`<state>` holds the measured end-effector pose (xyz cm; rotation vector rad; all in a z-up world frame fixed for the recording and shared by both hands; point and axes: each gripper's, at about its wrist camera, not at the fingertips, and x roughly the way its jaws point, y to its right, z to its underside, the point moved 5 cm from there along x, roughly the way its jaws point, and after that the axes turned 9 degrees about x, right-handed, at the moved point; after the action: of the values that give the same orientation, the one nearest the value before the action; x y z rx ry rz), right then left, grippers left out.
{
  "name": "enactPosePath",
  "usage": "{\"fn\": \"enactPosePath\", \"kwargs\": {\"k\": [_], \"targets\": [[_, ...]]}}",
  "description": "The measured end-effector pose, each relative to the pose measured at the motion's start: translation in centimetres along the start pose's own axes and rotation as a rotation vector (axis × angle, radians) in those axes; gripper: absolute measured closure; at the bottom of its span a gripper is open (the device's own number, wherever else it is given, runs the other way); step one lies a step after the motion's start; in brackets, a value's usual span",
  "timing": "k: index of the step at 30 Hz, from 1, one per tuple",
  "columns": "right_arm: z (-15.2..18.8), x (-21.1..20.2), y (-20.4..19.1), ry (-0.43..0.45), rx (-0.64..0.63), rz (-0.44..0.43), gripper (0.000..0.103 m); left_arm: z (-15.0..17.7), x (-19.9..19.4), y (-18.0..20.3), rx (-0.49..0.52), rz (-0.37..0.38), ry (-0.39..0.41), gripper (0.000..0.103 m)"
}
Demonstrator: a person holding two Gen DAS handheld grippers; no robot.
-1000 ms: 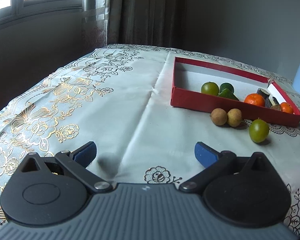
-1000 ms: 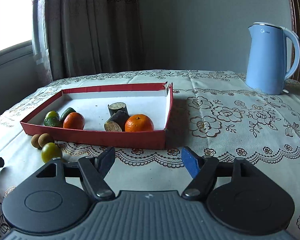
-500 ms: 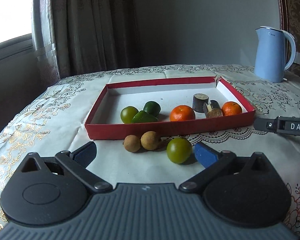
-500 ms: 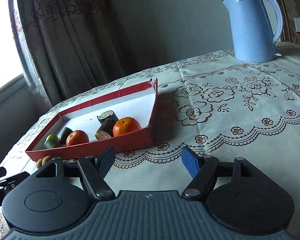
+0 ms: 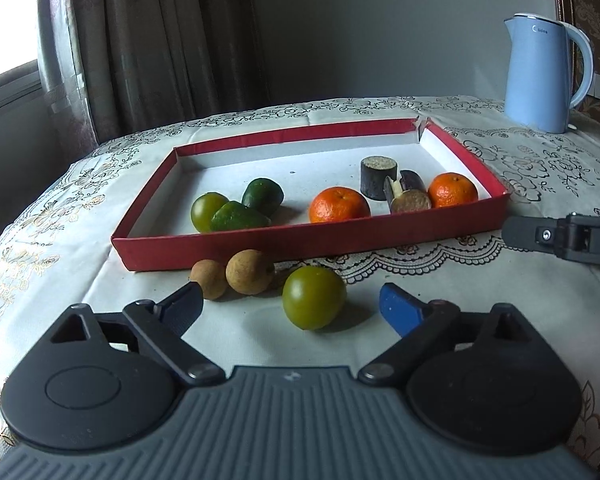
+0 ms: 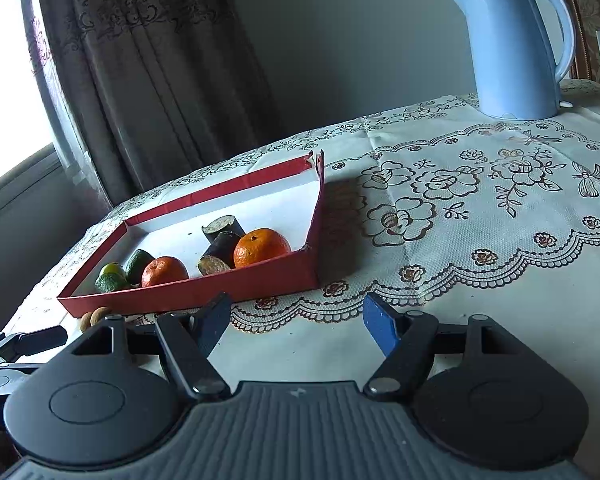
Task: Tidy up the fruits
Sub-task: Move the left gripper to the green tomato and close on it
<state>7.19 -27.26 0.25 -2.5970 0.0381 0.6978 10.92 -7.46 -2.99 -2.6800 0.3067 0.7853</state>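
A shallow red box [image 5: 308, 238] on the flowered tablecloth holds green fruits [image 5: 236, 208], two oranges [image 5: 339, 205] and dark cut cane pieces [image 5: 380, 178]. In front of it lie two brown longans [image 5: 250, 272] and a green round fruit [image 5: 314, 298]. My left gripper [image 5: 290, 306] is open, its fingers either side of the green fruit, not touching it. My right gripper [image 6: 296, 322] is open and empty near the box's front right corner [image 6: 312, 272]; its finger also shows in the left wrist view [image 5: 560, 238].
A light blue electric kettle [image 5: 542, 76] stands at the back right of the table, also in the right wrist view [image 6: 512, 44]. Curtains and a window are behind the table's far left edge. A wall rises behind the table.
My left gripper swung from the bare left side of the table toward the box and closed in on the green fruit. My right gripper tilted and drifted right; both stayed open.
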Motion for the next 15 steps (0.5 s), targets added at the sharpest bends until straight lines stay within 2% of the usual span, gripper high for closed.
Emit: {"fn": "enactPosePath", "kwargs": {"k": [6, 15], "targets": [[0.0, 0.1, 0.1, -0.007, 0.006, -0.009, 0.030, 0.0, 0.9, -0.1, -0.027, 0.015, -0.022, 0.017], [0.0, 0.2, 0.2, -0.013, 0.019, -0.012, 0.030, -0.1, 1.3, 0.0, -0.059, 0.093, -0.024, 0.061]]}}
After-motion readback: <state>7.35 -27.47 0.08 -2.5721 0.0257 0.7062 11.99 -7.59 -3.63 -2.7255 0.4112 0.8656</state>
